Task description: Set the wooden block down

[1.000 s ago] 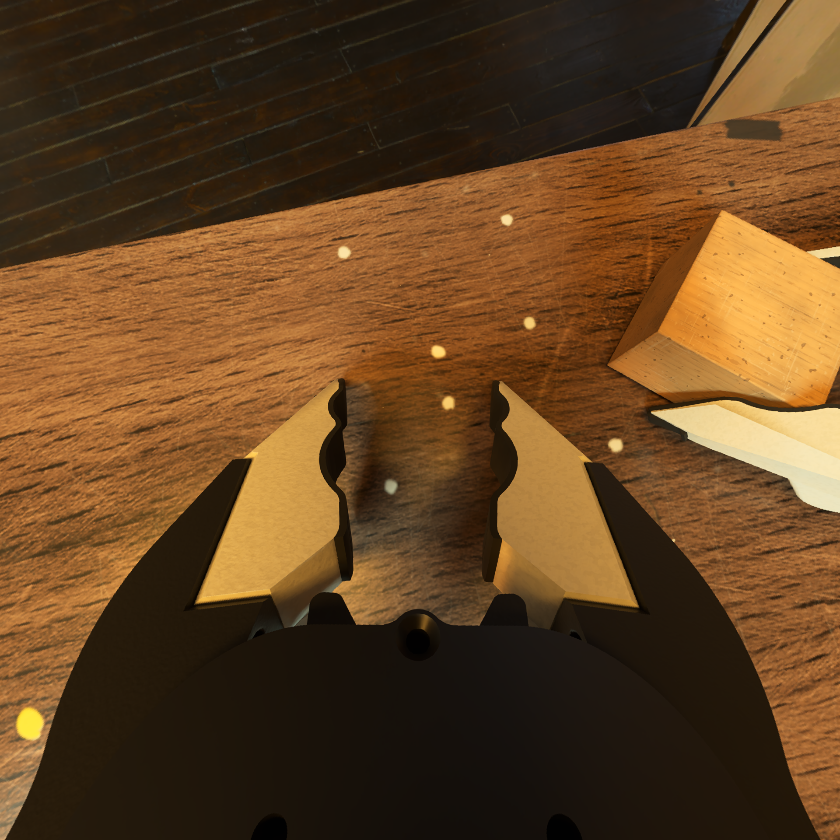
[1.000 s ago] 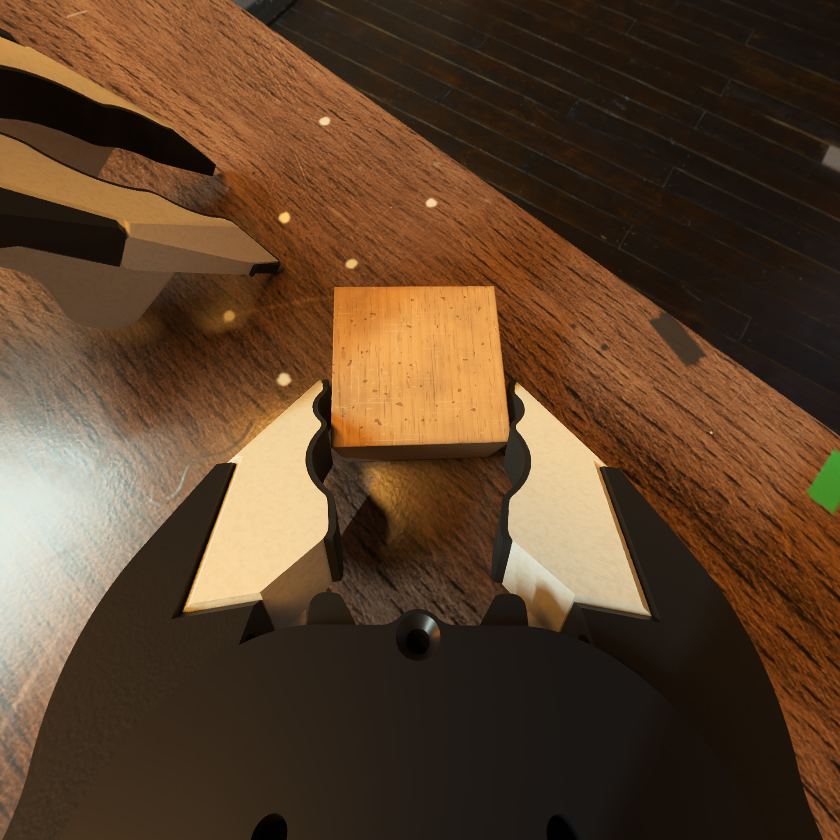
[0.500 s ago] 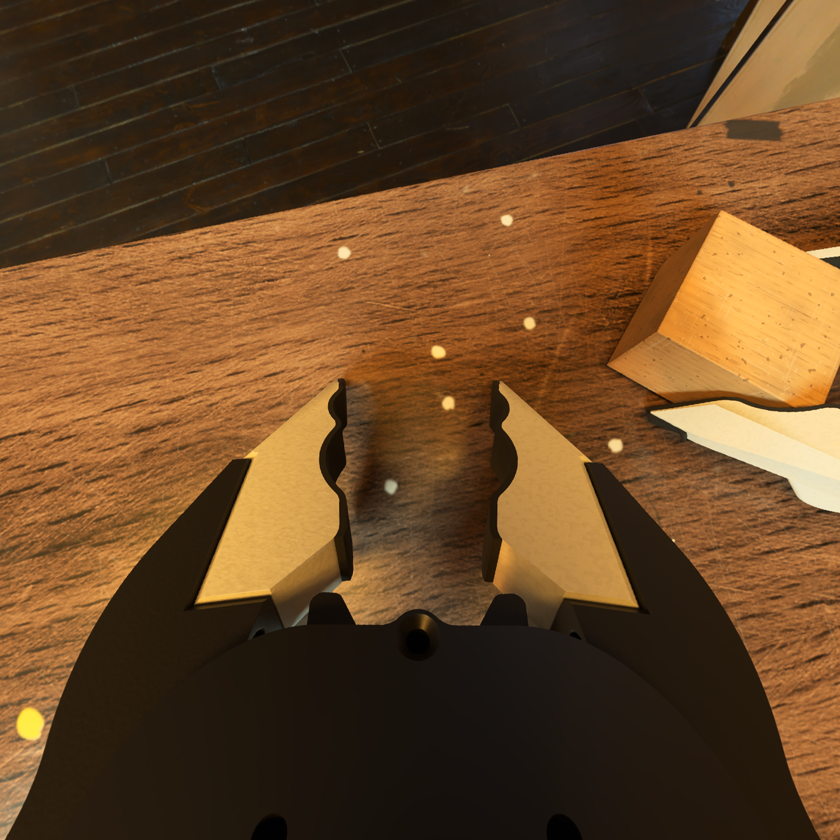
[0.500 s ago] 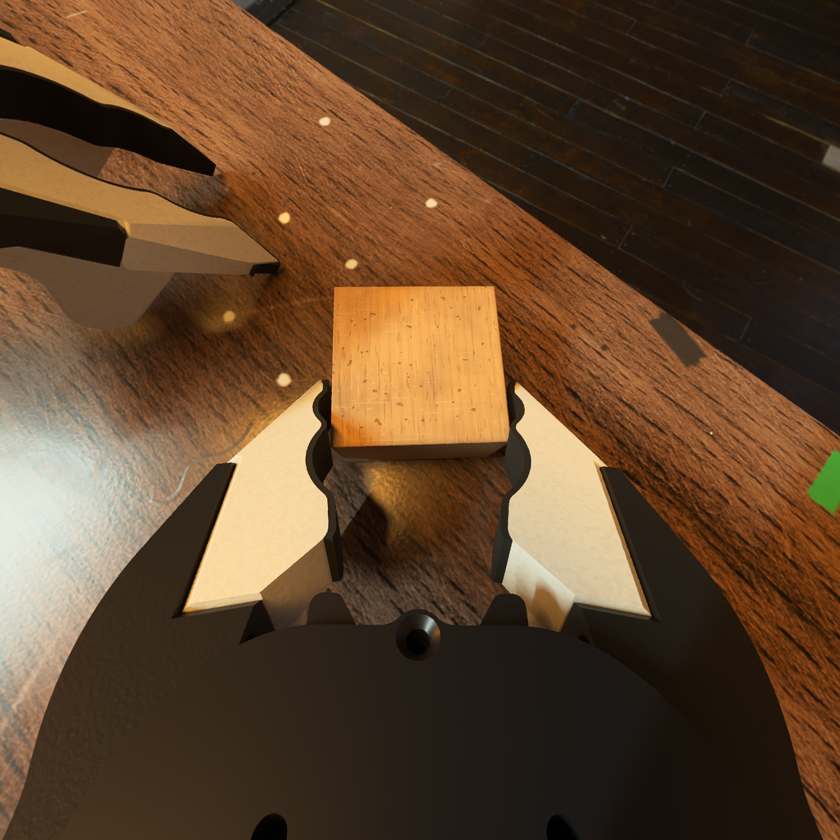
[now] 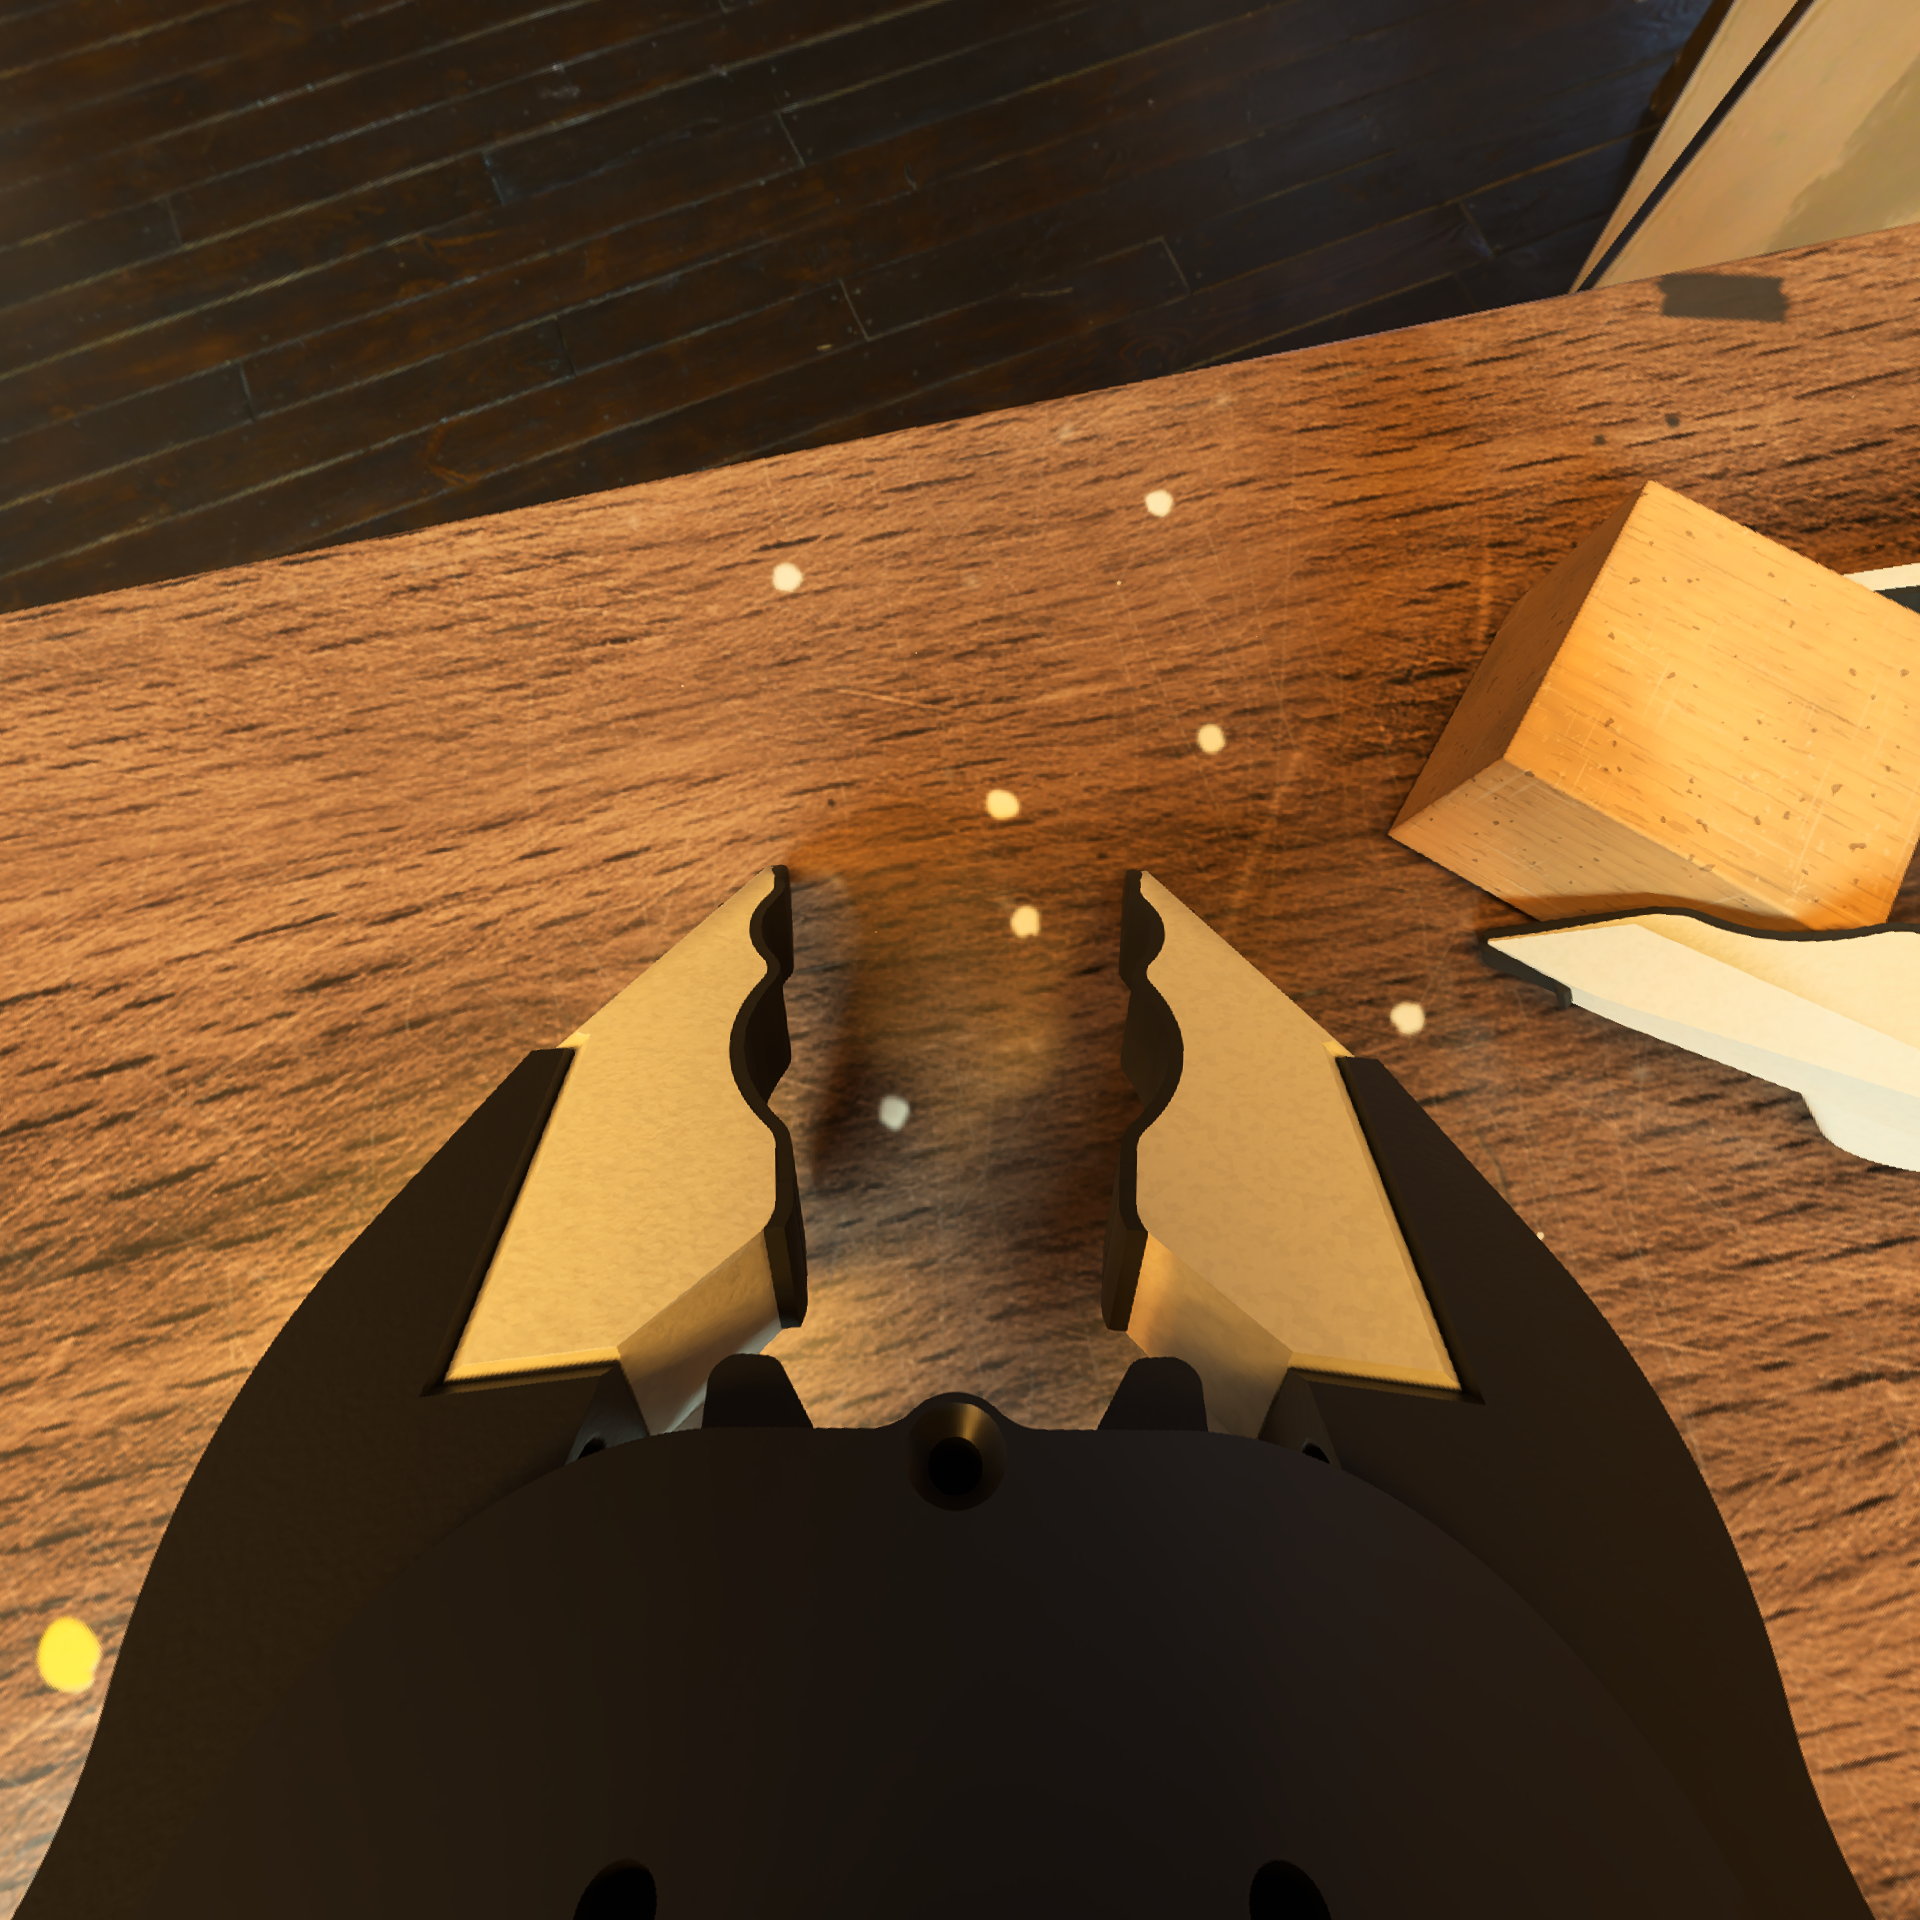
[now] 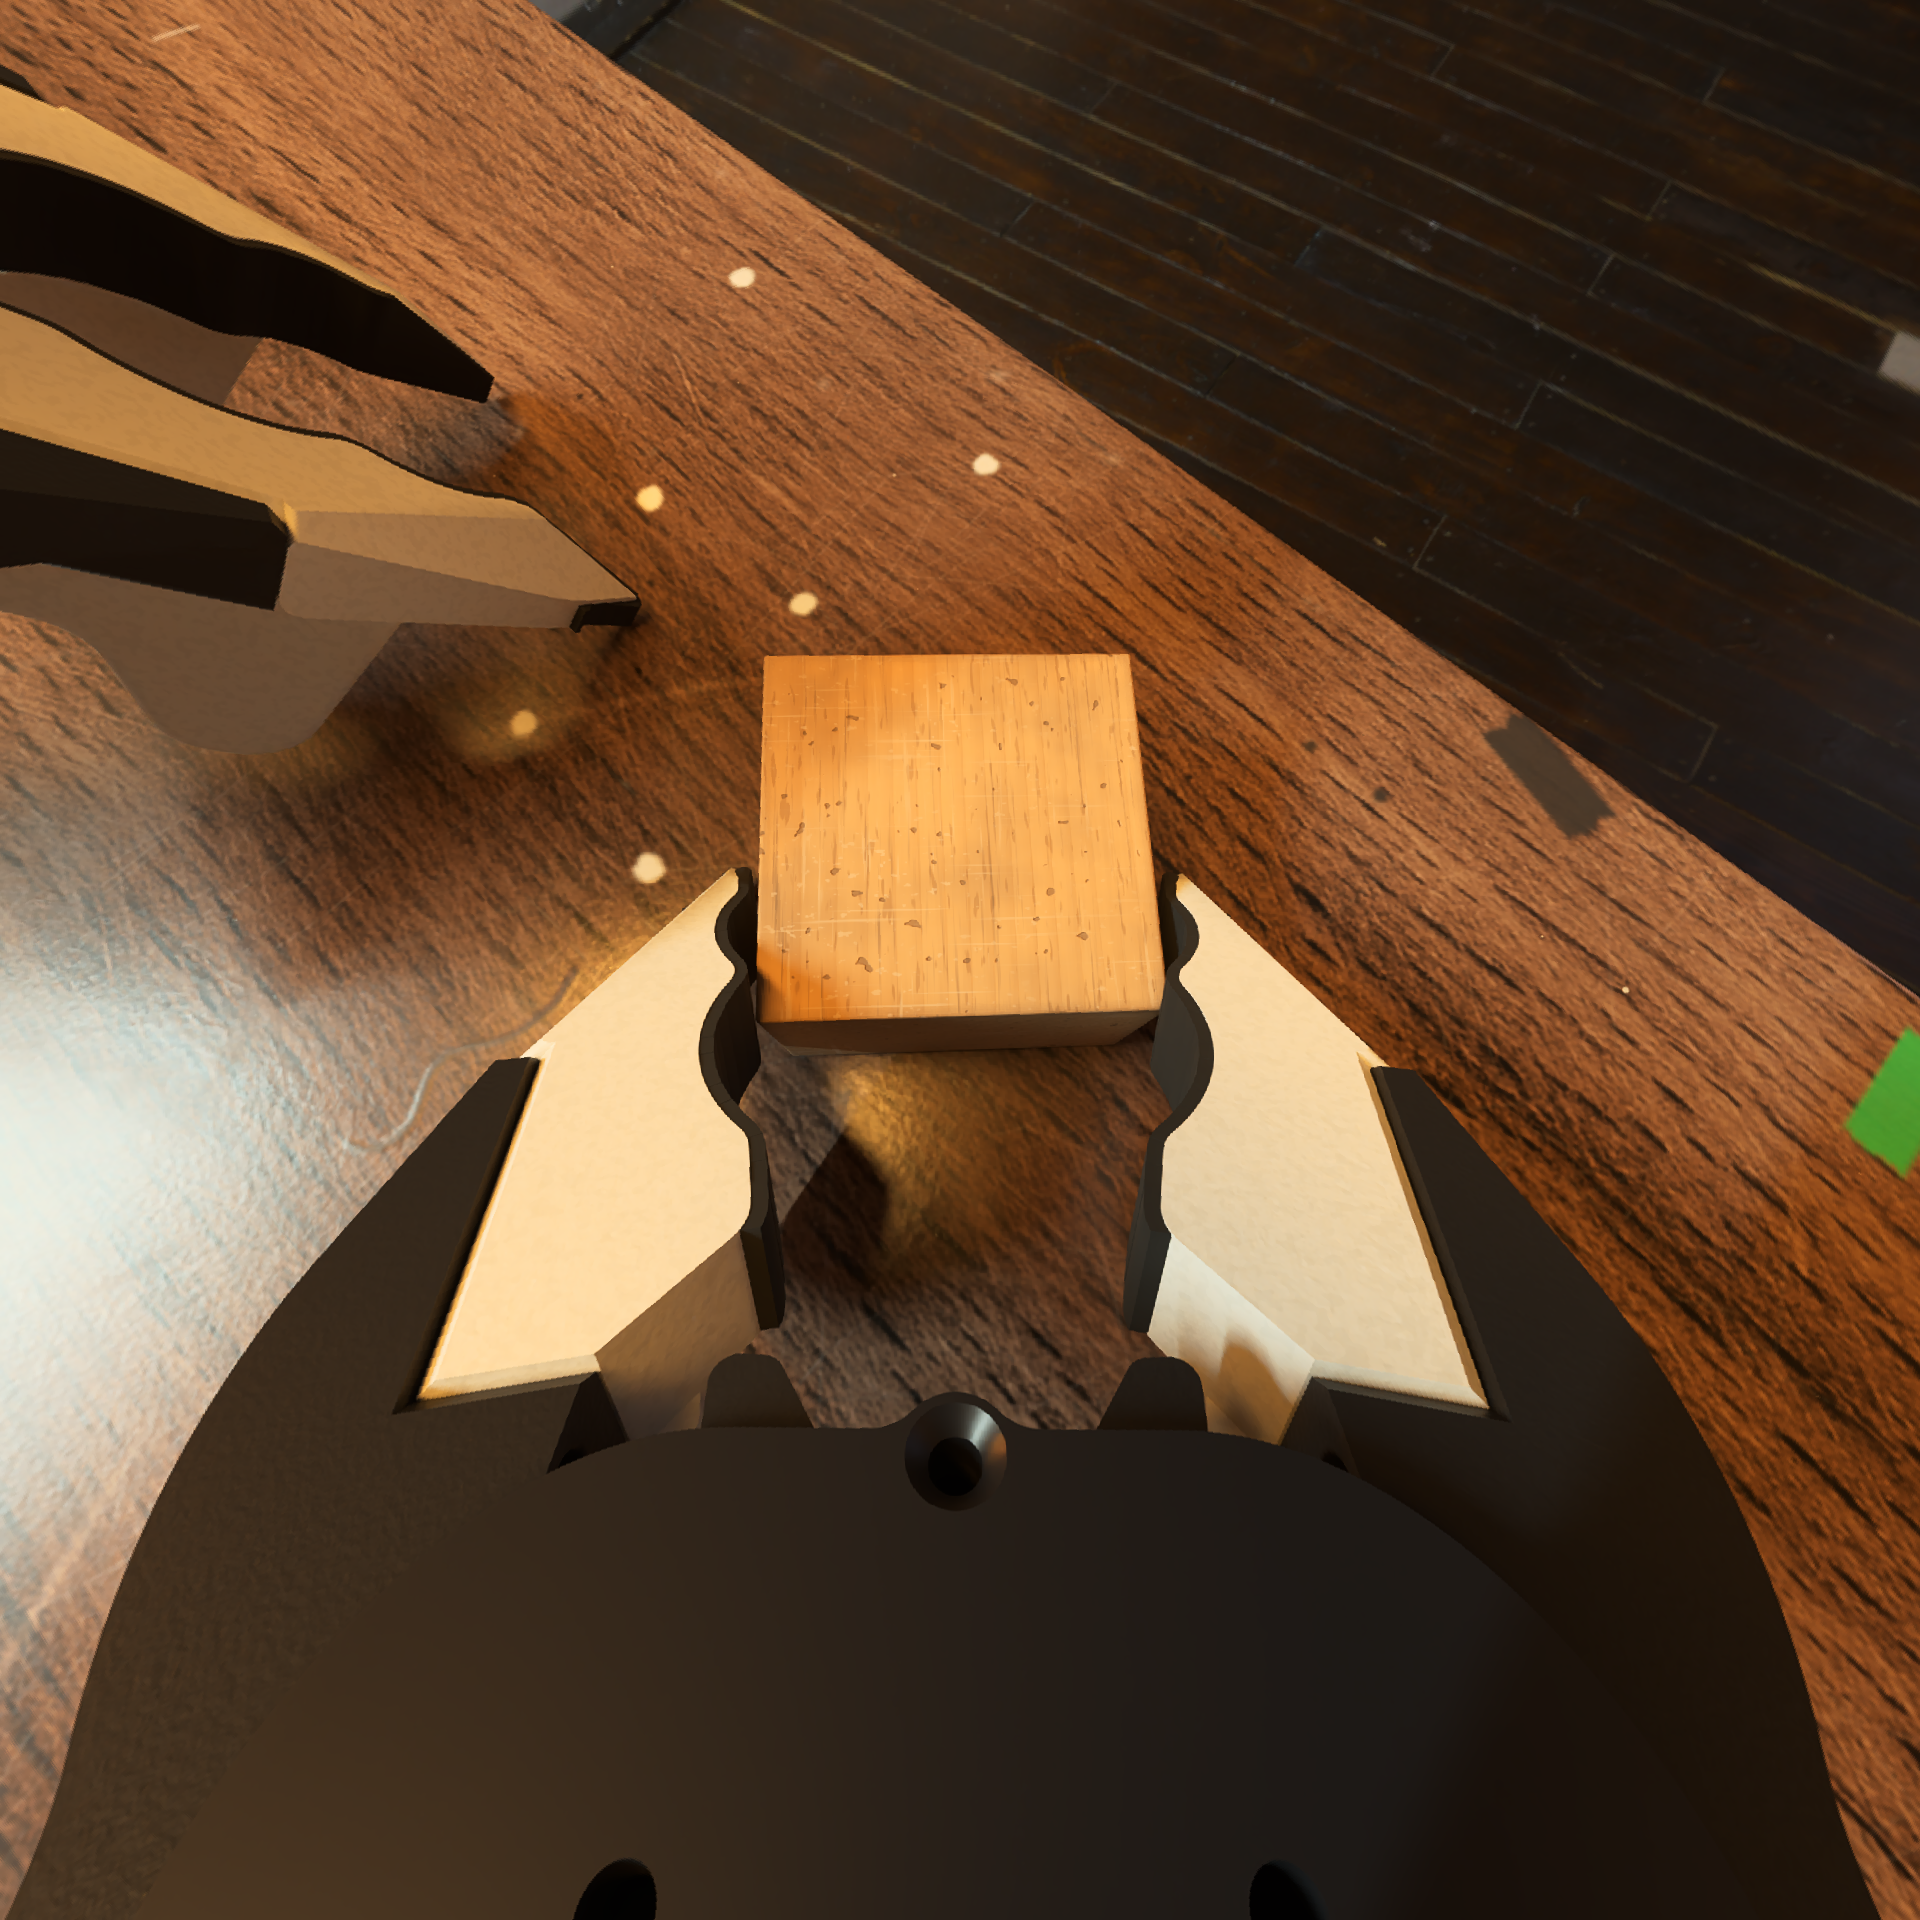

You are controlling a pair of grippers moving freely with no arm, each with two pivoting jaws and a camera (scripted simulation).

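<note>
Dark floorboards are filling the top of the left wrist view, and below them a brown wooden table is spreading across the rest, dotted with small pale spots. At lower centre the left gripper is hanging over bare tabletop with its fingers parted and nothing between them. At the right edge the wooden block is showing with one corner turned toward the camera, and one pale finger of the right gripper is lying along its near side.

In the right wrist view the same table is running diagonally, with the dark floor at upper right and a small green patch at the right edge. The wooden block is sitting mid-frame between the tips of the right gripper, whose fingers are pressing against its two sides, gripping it by its near half. A shadow is lying on the table just under its near edge, so it seems to be at or just above the surface; whether it is resting I cannot tell. The left gripper is reaching in from the upper left, apart from the block.

The step in hand appears to be the final lowering or release. The next move likely calls for spreading the fingers evenly and backing straight away, so neither pad drags the block askew.
</note>
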